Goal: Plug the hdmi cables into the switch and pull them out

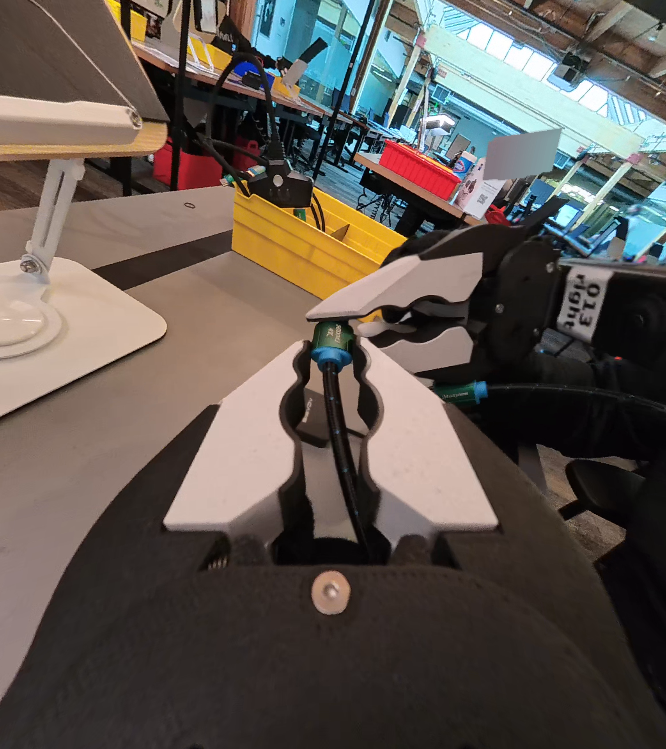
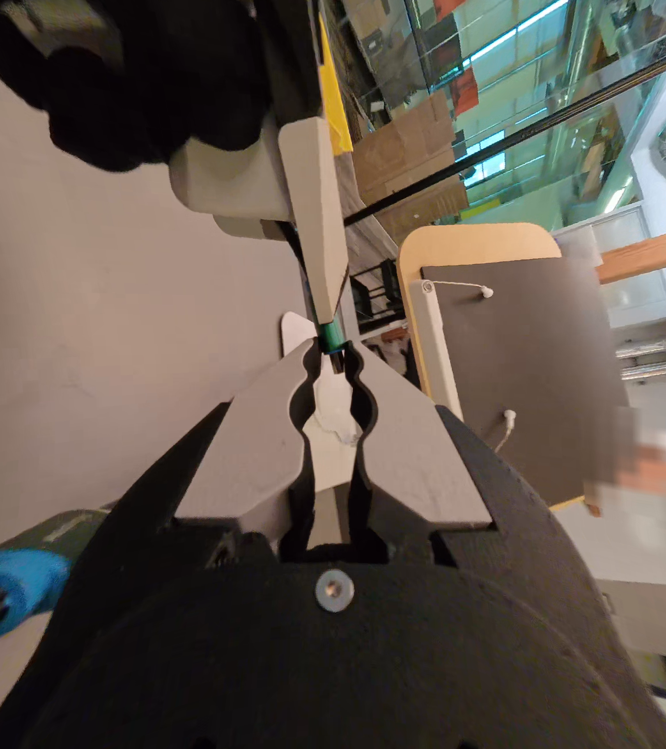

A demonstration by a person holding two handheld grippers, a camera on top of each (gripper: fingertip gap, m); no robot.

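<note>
Connector: green HDMI plug, pinched at left gripper tips for alignment.
Right gripper: apparently clamping the plug's far end.

Left gripper: grey fingers converge forward from a black body, their tips closed on the green plug collar, the black braided cable running back between them. It hangs above the grey table, near its right edge. Right gripper: enters from the right, rolled onto its side so that one grey finger lies above the other; the two tips sit at the far end of the same collar, the upper one touching it. A black-gloved hand wraps the left gripper's body in the right wrist view. Both tips meet at one point.
</note>
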